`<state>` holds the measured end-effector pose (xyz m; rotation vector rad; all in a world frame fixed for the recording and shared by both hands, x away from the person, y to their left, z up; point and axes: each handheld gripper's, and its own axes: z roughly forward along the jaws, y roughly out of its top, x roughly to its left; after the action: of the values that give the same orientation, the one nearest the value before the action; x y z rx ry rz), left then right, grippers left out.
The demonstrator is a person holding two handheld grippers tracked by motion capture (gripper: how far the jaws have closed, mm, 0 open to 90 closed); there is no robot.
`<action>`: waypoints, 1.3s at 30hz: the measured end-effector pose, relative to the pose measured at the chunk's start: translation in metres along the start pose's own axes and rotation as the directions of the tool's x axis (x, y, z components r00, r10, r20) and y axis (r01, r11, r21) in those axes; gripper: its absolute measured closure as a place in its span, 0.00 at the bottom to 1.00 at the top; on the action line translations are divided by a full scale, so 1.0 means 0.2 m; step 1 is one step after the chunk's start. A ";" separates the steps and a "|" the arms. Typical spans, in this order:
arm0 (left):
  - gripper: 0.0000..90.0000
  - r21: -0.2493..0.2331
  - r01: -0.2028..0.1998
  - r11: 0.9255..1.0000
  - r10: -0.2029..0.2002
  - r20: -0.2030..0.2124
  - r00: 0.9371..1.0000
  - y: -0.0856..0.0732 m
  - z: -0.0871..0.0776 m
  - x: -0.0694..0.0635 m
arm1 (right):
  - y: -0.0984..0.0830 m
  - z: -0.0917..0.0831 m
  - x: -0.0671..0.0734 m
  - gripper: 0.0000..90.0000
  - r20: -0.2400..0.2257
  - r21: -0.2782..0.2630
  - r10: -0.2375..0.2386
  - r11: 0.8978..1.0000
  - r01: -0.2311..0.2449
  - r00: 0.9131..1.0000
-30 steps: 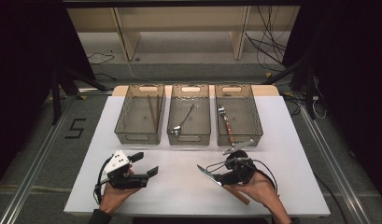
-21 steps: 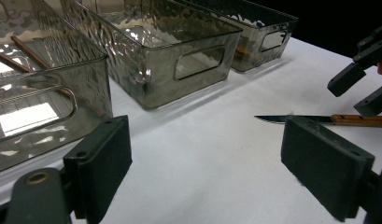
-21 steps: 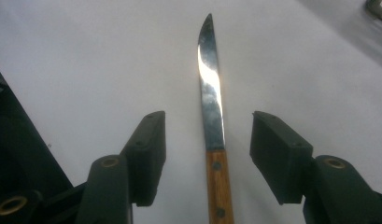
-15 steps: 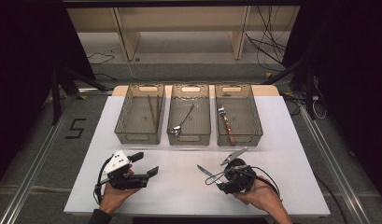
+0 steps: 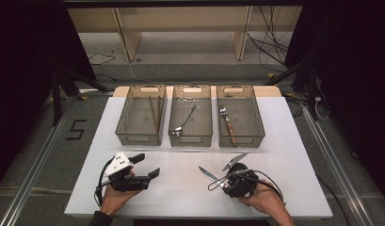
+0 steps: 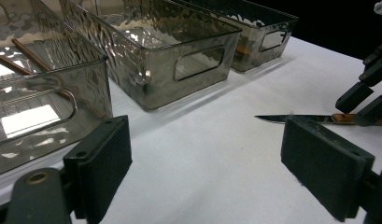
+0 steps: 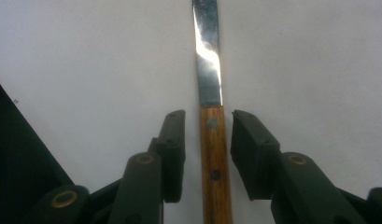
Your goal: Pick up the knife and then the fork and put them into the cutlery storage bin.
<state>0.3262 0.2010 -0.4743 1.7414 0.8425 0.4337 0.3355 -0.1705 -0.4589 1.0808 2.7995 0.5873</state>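
Since the earlier frames the right gripper [image 5: 217,170] has settled low over the table and its jaws have just been closing in on the wooden-handled steel knife [image 5: 211,176]; the left gripper [image 5: 148,165] has kept its place.

Left side, near edge: the left gripper rests in the person's left hand [image 5: 116,197] on the white table [image 5: 180,197], jaws spread wide, nothing between them. In the left gripper view its black pads [image 6: 103,161] stand well apart over bare table.

Far side, left to right: three smoked, clear plastic bins in a row. The left bin [image 5: 125,123] holds brown chopsticks [image 5: 154,113]. The middle bin [image 5: 206,123] holds a metal spoon [image 5: 183,123]. The right bin [image 5: 257,123] holds a fork with a wooden handle [image 5: 228,125].

Right side, near edge: the knife lies flat on the table, blade pointing left, near the person's right hand [image 5: 263,200]. In the right gripper view the handle [image 7: 214,158] lies between the two pads [image 7: 173,149], with a narrow gap showing on each side. The pads do not press on it, so the gripper is not yet gripping. The knife lies well apart from the bins.
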 end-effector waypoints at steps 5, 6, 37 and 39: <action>0.18 0.003 -0.006 1.000 0.006 0.001 1.000 0.00 0.00 0.00 | 0.00 0.02 0.00 0.77 0.020 0.008 -0.005 1.000 0.005 1.000; 0.18 0.003 -0.006 1.000 0.006 0.002 1.000 0.00 0.00 0.00 | 0.00 0.02 0.00 0.77 0.027 0.012 -0.007 1.000 0.006 1.000; 0.18 0.004 -0.008 1.000 0.008 0.004 1.000 0.00 0.01 0.00 | -0.01 0.04 0.03 0.86 0.067 -0.003 -0.063 0.998 0.064 0.996; 0.18 0.006 -0.011 1.000 0.011 0.003 1.000 0.00 0.01 0.00 | -0.01 0.04 0.03 0.86 0.068 -0.010 -0.066 0.998 0.066 0.996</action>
<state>0.3264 0.1996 -0.4750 1.7521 0.8337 0.4366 0.3323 -0.1651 -0.4659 0.9825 2.7581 0.5490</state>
